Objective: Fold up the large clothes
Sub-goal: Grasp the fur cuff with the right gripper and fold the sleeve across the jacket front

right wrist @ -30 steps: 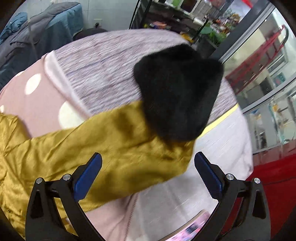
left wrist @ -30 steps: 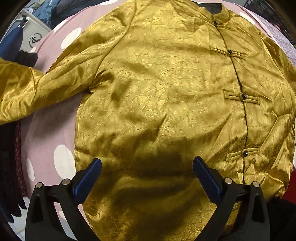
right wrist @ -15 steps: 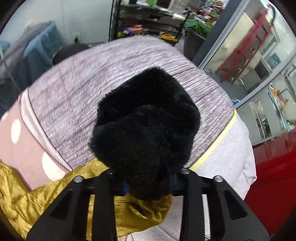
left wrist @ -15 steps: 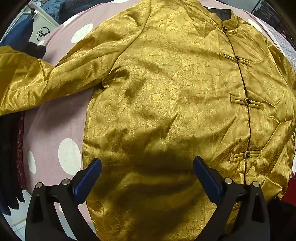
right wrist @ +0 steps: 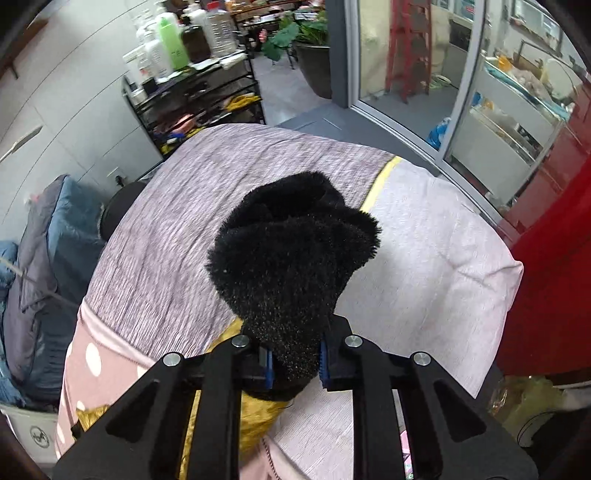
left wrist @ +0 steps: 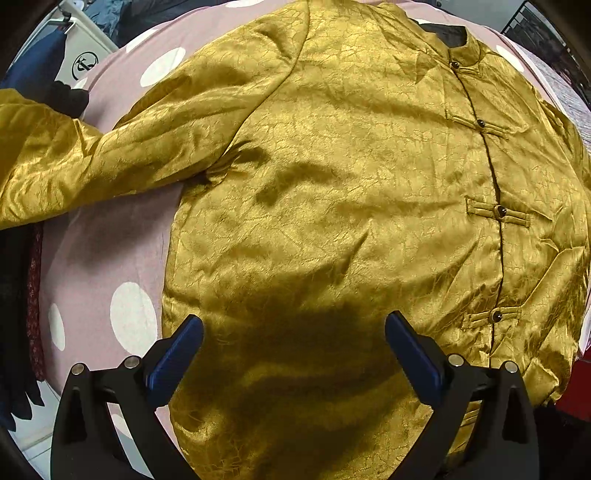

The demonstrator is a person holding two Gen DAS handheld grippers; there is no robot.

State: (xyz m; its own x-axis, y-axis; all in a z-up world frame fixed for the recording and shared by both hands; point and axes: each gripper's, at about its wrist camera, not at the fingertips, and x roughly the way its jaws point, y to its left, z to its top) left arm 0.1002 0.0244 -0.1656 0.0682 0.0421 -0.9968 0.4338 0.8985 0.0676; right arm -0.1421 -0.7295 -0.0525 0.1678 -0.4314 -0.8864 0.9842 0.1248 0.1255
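1. My right gripper (right wrist: 294, 360) is pinched on the black fuzzy cuff (right wrist: 291, 254) of the gold jacket; jaws have just been closing, cuff squeezed between the blue pads.
2. Cuff flares out past the fingertips, lifted off the bedding; gold sleeve fabric (right wrist: 258, 413) hangs bunched below and behind the jaws.
3. Under the cuff: grey-lilac striped blanket (right wrist: 177, 206), a yellow stripe (right wrist: 380, 181) along its edge, pale sheet (right wrist: 436, 266) to the right.
4. Pink polka-dot cover (right wrist: 96, 362) at lower left of the right wrist view.
5. Further out: black shelf rack (right wrist: 192, 99) with bottles, potted plant (right wrist: 295, 33), glass door (right wrist: 413, 66), red surface (right wrist: 554, 258) at right, blue-grey bedding pile (right wrist: 48, 258) at left.
6. My left gripper (left wrist: 293, 332) is spread wide, nothing between the pads, pointing down over the jacket's lower front.
7. Gold jacket (left wrist: 332, 184) lies flat, front up, on the polka-dot cover (left wrist: 110, 266); buttoned with frog closures (left wrist: 498, 212) down the right side, collar (left wrist: 461, 44) at top.
8. Its sleeve (left wrist: 92, 155) in the left wrist view stretches out to the left edge of the frame, near a white bin (left wrist: 85, 62).
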